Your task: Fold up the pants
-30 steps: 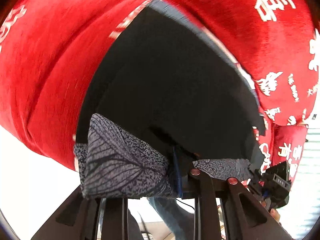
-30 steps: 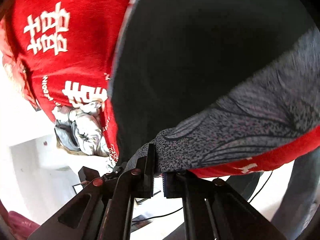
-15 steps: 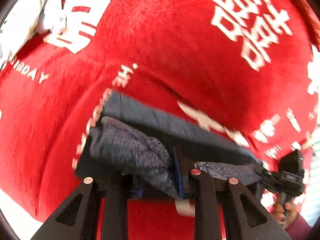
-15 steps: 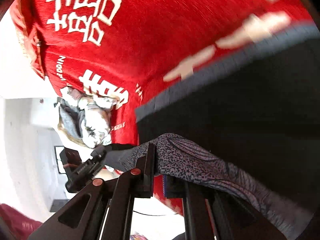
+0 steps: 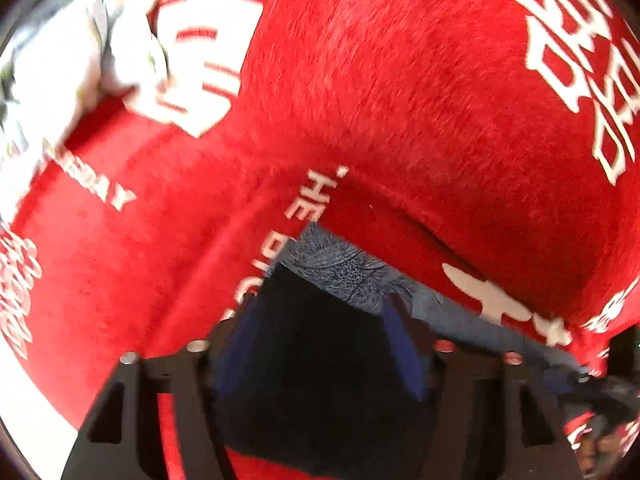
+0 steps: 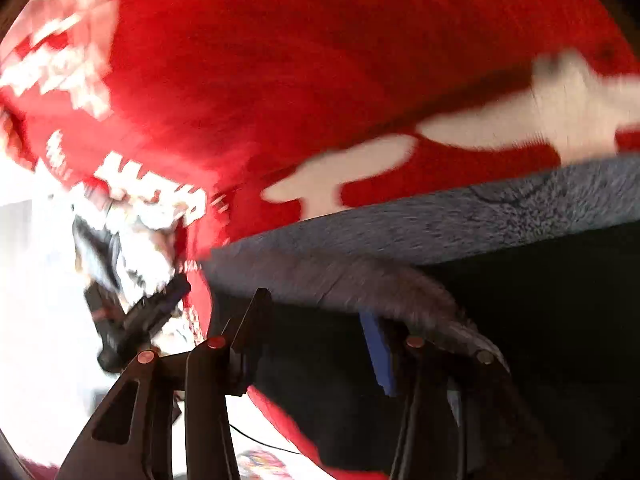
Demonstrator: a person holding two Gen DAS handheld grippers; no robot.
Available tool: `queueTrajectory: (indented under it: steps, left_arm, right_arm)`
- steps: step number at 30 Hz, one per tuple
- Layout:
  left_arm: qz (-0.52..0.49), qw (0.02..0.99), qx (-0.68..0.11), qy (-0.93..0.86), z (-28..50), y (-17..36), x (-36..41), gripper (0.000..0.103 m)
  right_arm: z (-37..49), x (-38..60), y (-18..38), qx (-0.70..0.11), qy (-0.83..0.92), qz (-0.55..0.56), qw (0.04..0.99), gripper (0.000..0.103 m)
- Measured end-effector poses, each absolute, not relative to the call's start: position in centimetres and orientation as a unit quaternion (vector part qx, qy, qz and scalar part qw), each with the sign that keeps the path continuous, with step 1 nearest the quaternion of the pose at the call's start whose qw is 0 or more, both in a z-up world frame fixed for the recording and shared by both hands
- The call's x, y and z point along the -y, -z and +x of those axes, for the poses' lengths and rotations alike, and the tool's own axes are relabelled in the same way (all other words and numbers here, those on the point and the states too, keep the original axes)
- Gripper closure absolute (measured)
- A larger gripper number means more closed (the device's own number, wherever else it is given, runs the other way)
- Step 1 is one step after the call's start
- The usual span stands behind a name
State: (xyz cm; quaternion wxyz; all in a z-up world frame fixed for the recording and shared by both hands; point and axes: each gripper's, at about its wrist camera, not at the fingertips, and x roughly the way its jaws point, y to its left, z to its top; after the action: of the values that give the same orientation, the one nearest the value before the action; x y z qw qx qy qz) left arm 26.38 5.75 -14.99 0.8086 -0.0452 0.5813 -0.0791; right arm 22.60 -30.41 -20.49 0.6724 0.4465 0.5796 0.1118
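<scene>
**Pants on a red printed cloth, both grippers at the near edge**

Pants [image 5: 320, 344] of dark fabric, with a grey band printed in fine speckles and leaf-like veins, lie on a red cloth [image 5: 400, 100]; in the left wrist view they fill the space between the fingers and run off to the right as a thin grey strip.

Left gripper [image 5: 320, 360]: black fingers with blue pads stand wide apart. The dark fabric sits between them and meets the grey patterned band just beyond the tips. Whether the pads press on the fabric cannot be told.

Right gripper [image 6: 316, 336]: fingers likewise wide apart, with one blue pad [image 6: 378, 354] showing on the right finger. A blurred fold of the grey patterned band drapes across and over the right finger; dark fabric fills the gap below it. The picture is smeared, so contact at the left finger cannot be told.

Beyond the pants, the red cloth has a short, fuzzy nap and bears white printed characters and Latin letters. In the left wrist view a crumpled pale garment [image 5: 80, 52] lies at its far left corner. In the right wrist view the other gripper's black body [image 6: 136, 320] shows at the cloth's left edge, against a bright white background.
</scene>
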Motion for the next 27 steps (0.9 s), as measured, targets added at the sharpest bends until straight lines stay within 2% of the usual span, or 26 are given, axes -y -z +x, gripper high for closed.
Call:
queueTrajectory:
  steps: [3, 6, 8, 11, 13, 15, 21, 27]
  left_arm:
    - [0.007, 0.792, -0.601, 0.104, 25.7, 16.9, -2.9, 0.038]
    - [0.021, 0.772, -0.626, 0.102, 25.4, 20.6, 0.2, 0.038]
    - [0.054, 0.783, -0.615, 0.074, 25.4, 22.1, 1.7, 0.035]
    - [0.083, 0.787, -0.608, 0.066, 25.1, 21.7, 2.9, 0.034]
    - [0.082, 0.777, -0.618, 0.084, 24.3, 20.8, 3.0, 0.034]
    - [0.098, 0.774, -0.617, 0.103, 22.8, 19.3, 3.6, 0.034]
    - [0.119, 0.732, -0.631, 0.225, 15.4, 16.2, 9.8, 0.034]
    - [0.132, 0.658, -0.650, 0.356, 7.5, 17.0, 19.3, 0.034]
  right_arm:
    - [22.8, 28.8, 18.8, -0.584, -0.137, 0.409, 0.688, 0.053]
    - [24.4, 27.3, 20.9, -0.621, -0.122, 0.365, 0.682, 0.053]
    - [25.3, 27.3, 22.6, -0.633, -0.100, 0.354, 0.681, 0.058]
    - [25.2, 30.1, 22.3, -0.594, -0.081, 0.416, 0.683, 0.060]
    - [24.1, 31.9, 20.7, -0.561, -0.093, 0.453, 0.687, 0.054]
    - [21.8, 33.7, 18.6, -0.541, -0.095, 0.455, 0.701, 0.048]
    - [12.0, 38.9, 17.2, -0.520, -0.051, 0.507, 0.685, 0.047]
    - [-1.0, 42.4, 16.9, -0.512, 0.041, 0.546, 0.662, 0.046]
